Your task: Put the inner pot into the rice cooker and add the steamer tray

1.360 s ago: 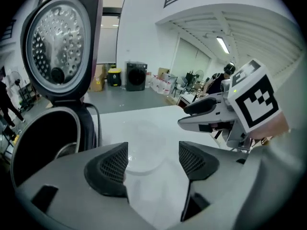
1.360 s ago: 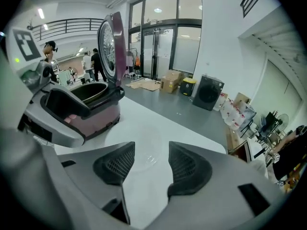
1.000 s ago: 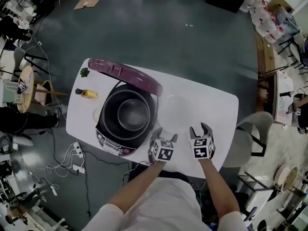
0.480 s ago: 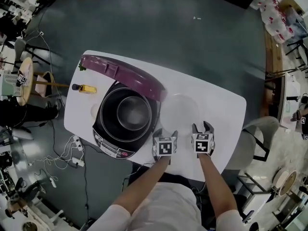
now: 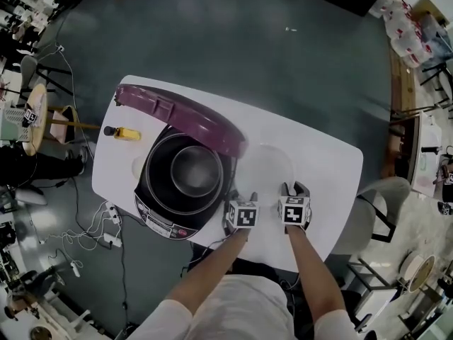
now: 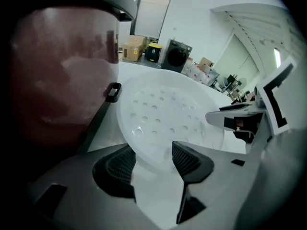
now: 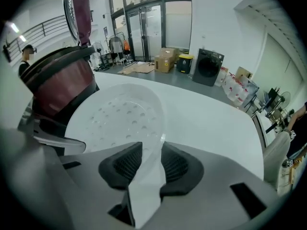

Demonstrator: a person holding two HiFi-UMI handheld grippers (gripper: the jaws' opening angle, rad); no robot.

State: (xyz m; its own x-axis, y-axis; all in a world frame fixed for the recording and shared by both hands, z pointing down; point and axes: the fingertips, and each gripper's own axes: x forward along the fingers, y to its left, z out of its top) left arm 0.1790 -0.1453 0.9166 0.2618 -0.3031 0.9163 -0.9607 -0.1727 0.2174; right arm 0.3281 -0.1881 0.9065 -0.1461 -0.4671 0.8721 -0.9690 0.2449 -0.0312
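Observation:
The rice cooker (image 5: pixel 152 207) stands on the white table with its maroon lid (image 5: pixel 180 115) up and the dark inner pot (image 5: pixel 197 170) inside. To its right, on the table, lies the translucent perforated steamer tray (image 5: pixel 267 163). My left gripper (image 5: pixel 241 198) is at the tray's near left rim and its jaws have just been closing. In the left gripper view the tray (image 6: pixel 168 111) has its rim inside a still wide gap (image 6: pixel 151 159). My right gripper (image 5: pixel 294 190) has also been closing. Its pads (image 7: pixel 175 164) sit tight on the tray's rim (image 7: pixel 160 140).
A small yellow bottle (image 5: pixel 127 133) lies at the table's far left. The cooker's maroon body (image 6: pixel 62 90) rises just left of the tray. A grey chair (image 5: pixel 375 211) stands off the table's right end. Cables and a power strip (image 5: pixel 110 232) lie on the floor at left.
Both grippers have come down and forward onto the tray's near rim, and their jaws have narrowed. The tray and cooker have not moved.

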